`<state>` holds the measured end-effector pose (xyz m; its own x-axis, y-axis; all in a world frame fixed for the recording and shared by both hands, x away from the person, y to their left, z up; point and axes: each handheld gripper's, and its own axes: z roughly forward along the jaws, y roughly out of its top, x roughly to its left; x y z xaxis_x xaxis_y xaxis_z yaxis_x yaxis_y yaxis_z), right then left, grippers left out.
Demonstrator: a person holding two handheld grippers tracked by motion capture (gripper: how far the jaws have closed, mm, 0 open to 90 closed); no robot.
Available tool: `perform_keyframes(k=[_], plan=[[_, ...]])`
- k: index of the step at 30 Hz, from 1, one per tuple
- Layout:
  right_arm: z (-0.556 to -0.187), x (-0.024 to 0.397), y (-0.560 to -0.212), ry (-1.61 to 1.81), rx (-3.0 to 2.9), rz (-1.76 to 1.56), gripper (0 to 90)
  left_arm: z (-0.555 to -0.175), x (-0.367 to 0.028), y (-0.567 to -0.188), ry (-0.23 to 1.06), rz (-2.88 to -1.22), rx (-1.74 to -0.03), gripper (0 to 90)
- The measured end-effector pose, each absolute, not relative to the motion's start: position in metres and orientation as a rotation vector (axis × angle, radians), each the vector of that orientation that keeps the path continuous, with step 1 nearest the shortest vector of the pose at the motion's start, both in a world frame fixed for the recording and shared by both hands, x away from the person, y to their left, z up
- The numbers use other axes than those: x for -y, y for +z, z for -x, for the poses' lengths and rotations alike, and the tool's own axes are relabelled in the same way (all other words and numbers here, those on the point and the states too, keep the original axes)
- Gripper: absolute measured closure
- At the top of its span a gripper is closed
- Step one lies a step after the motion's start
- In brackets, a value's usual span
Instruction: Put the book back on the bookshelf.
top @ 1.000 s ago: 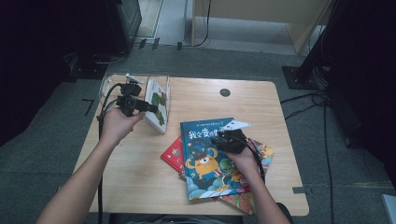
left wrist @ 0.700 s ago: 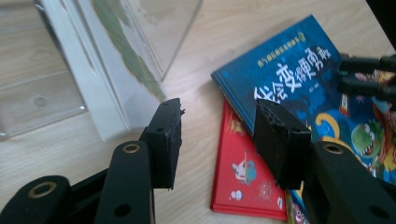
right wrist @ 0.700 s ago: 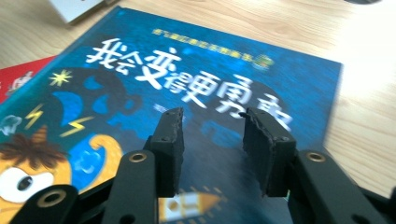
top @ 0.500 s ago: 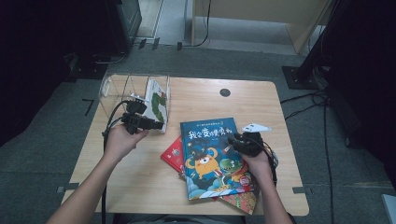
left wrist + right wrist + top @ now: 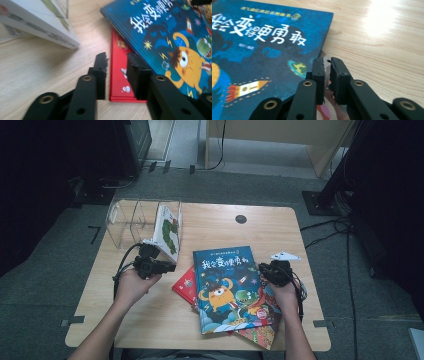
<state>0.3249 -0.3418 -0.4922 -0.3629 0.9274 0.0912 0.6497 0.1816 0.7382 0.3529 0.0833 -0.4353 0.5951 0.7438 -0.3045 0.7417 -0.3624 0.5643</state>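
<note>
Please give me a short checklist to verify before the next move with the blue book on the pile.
1. Blue book lies on top of the pile, nothing on its cover: ok.
2. Right gripper at the blue book's right edge: ok; its jaws have just been closing, nearly together, nothing clamped between them.
3. Left gripper near the book's left side: ok; it hangs over the red book, jaws just been closing, a gap left, holding nothing.
4. Clear holder has free slots beside the white book: ok.
5. Grip on the blue book: not ok, none yet.
</note>
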Motion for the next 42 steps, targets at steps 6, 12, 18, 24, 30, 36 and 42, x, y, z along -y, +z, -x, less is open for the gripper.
perform_keyframes(k=[6,12,18,24,30,36,42], plan=[[-0.328,0.333,-0.497,0.974,-2.110,-1.468,87.0,-0.340,-0.082,-0.443,-0.019,-2.132,-1.119,84.8],[-0.330,0.329,-0.498,1.001,-2.111,-1.460,89.9,-0.324,-0.074,-0.455,-0.044,-2.147,-1.079,85.9],[-0.334,0.324,-0.498,1.001,-2.128,-1.454,88.9,-0.310,-0.064,-0.464,-0.063,-2.167,-1.047,85.9],[-0.339,0.317,-0.497,1.009,-2.146,-1.436,88.5,-0.296,-0.047,-0.474,-0.074,-2.197,-1.003,85.8],[-0.342,0.312,-0.497,1.017,-2.163,-1.421,88.5,-0.289,-0.039,-0.481,-0.103,-2.229,-0.987,85.7],[-0.344,0.308,-0.496,1.012,-2.183,-1.412,90.0,-0.284,-0.035,-0.485,-0.106,-2.244,-0.976,86.2],[-0.346,0.306,-0.497,1.013,-2.173,-1.424,90.0,-0.280,-0.034,-0.485,-0.103,-2.230,-0.979,88.0]])
